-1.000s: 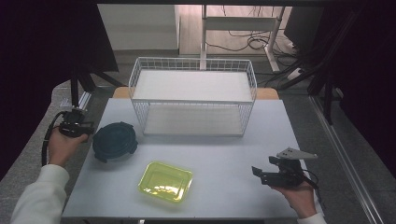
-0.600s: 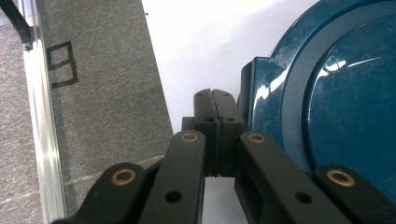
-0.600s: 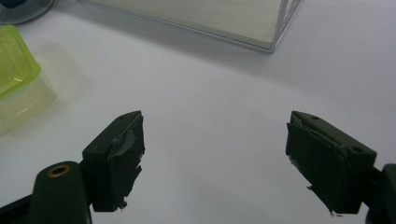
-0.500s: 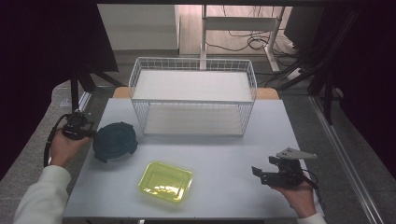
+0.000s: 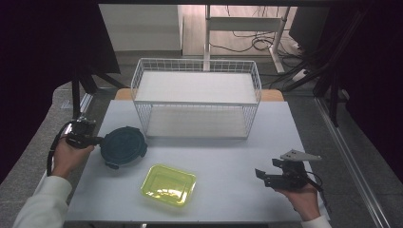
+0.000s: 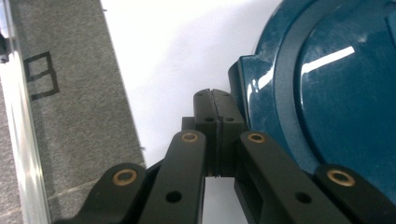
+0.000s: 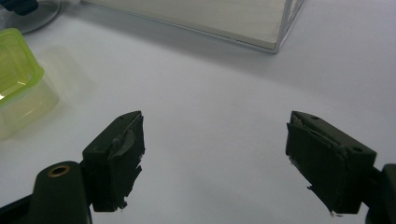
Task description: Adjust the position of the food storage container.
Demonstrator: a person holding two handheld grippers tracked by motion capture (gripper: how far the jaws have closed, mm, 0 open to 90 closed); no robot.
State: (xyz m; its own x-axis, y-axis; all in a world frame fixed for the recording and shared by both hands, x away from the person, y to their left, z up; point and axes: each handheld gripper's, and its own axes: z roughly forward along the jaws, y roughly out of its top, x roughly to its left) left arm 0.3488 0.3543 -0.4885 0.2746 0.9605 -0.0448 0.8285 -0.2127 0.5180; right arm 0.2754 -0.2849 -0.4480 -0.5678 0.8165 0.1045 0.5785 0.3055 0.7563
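Observation:
A dark teal round lid (image 5: 123, 145) lies flat on the white table (image 5: 228, 156) at the left. My left gripper (image 5: 97, 140) is level at the lid's left edge. In the left gripper view its jaws are pressed together with nothing between them, and the left gripper (image 6: 215, 99) has its tips right beside a latch tab (image 6: 239, 77) on the rim of the lid (image 6: 336, 102). A yellow-green plastic container (image 5: 168, 185) sits open side up near the front centre. My right gripper (image 5: 260, 176) rests at the front right, and the right gripper (image 7: 215, 140) has its jaws wide apart over bare table.
A white wire basket (image 5: 197, 97) with a shelf stands across the back of the table; its corner (image 7: 280, 28) is ahead of the right gripper. The container (image 7: 14, 74) lies to the left in the right gripper view. Grey floor (image 6: 70, 116) borders the table's left edge.
The left hand has shifted slightly toward the near side, bringing its shut jaws against the lid's left edge. The right gripper, lid and container have stayed put.

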